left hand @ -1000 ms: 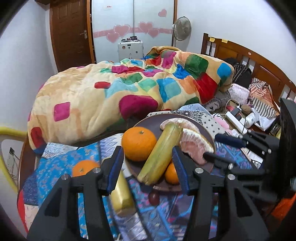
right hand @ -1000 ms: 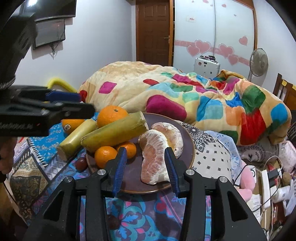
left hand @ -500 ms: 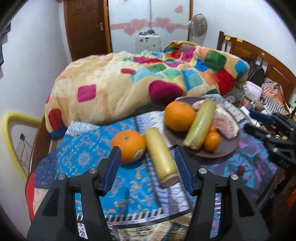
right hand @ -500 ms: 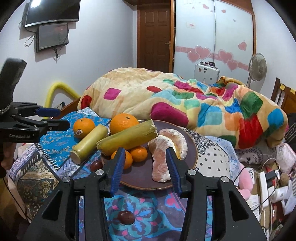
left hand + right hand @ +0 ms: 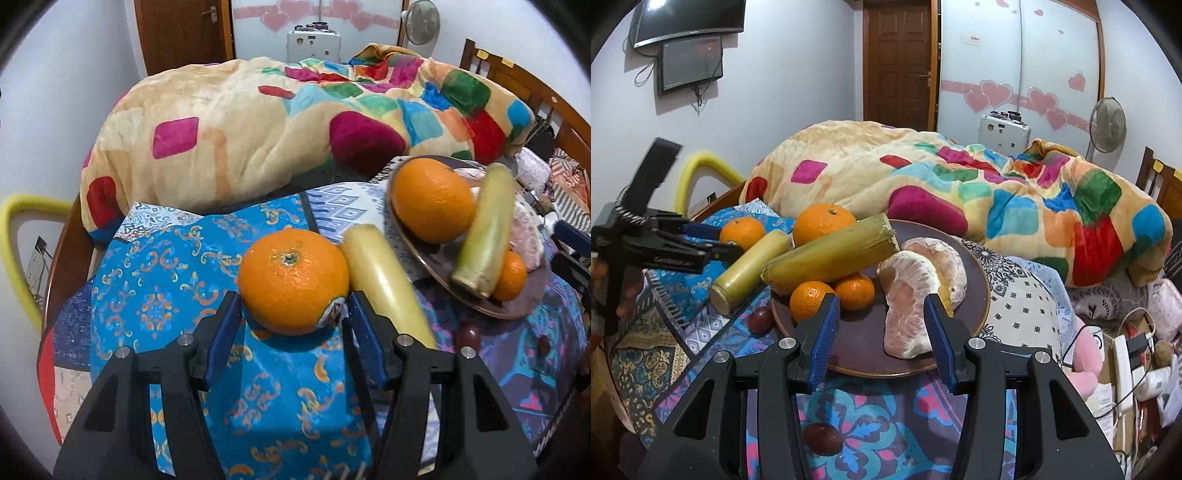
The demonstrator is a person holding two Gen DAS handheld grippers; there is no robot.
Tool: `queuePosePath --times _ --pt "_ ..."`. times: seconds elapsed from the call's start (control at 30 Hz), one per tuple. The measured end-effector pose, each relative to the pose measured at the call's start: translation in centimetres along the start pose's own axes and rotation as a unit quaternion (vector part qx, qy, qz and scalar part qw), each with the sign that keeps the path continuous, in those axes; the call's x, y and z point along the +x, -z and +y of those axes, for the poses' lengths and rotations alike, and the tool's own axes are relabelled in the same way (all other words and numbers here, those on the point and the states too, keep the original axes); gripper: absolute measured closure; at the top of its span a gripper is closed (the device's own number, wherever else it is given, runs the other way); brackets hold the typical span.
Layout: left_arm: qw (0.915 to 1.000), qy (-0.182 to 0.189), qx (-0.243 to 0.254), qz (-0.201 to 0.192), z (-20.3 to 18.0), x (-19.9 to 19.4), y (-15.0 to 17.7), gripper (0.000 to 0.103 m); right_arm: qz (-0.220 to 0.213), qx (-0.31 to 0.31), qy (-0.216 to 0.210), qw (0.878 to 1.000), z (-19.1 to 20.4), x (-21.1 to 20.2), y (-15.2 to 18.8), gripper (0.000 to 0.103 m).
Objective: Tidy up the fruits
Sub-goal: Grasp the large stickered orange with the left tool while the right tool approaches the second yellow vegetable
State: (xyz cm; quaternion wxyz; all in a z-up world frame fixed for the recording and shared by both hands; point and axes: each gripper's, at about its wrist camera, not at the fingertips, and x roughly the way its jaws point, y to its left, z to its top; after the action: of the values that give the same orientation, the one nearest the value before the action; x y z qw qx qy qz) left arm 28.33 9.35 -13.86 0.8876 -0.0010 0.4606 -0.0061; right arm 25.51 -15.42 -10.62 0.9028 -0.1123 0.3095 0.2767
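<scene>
My left gripper (image 5: 293, 332) is open, its blue pads on either side of a large orange (image 5: 293, 280) with a sticker that lies on the blue cloth. A yellow cane piece (image 5: 384, 284) lies right beside it. The brown plate (image 5: 864, 343) holds another large orange (image 5: 823, 223), a second cane piece (image 5: 831, 258), two small oranges (image 5: 810, 299) and peeled pomelo segments (image 5: 908, 299). My right gripper (image 5: 881, 339) is open and empty at the plate's near rim. The left gripper also shows in the right wrist view (image 5: 713, 240).
Dark red small fruits lie on the patterned cloth (image 5: 761, 319) (image 5: 823, 437). A colourful blanket (image 5: 960, 184) is heaped behind the table. A yellow padded rail (image 5: 14, 236) stands at the left. Cables and clutter (image 5: 1134, 354) lie to the right.
My left gripper has swung left from the plate and closed in on the stickered orange, which now sits between its pads. My right gripper has drawn back slightly from the plate.
</scene>
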Motion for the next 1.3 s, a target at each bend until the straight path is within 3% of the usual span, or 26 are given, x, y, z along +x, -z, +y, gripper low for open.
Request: queuePosePath --times 0.43,0.83,1.07,1.3 --pt "0.9995 -0.009 0.028 -0.015 -0.4 0.4 -0.1 0.043 0.002 -0.028 -0.001 1.0 1.8 -0.3 0.0 0.059" --pt "0.9995 0.022 0.021 -0.007 2.1 -4.7 5.5 0.043 0.002 -0.041 -0.044 0.998 7.3 -0.9 -1.3 0.059" --pt "0.9992 0.027 0.028 -0.011 3.3 -6.9 9.1 0.043 0.032 -0.063 -0.065 0.995 12.0 2.0 -1.4 0.059" --pt "0.9985 0.03 0.034 -0.029 3.7 -8.1 10.9 0.045 0.074 -0.082 -0.047 0.993 13.9 5.4 -1.4 0.059"
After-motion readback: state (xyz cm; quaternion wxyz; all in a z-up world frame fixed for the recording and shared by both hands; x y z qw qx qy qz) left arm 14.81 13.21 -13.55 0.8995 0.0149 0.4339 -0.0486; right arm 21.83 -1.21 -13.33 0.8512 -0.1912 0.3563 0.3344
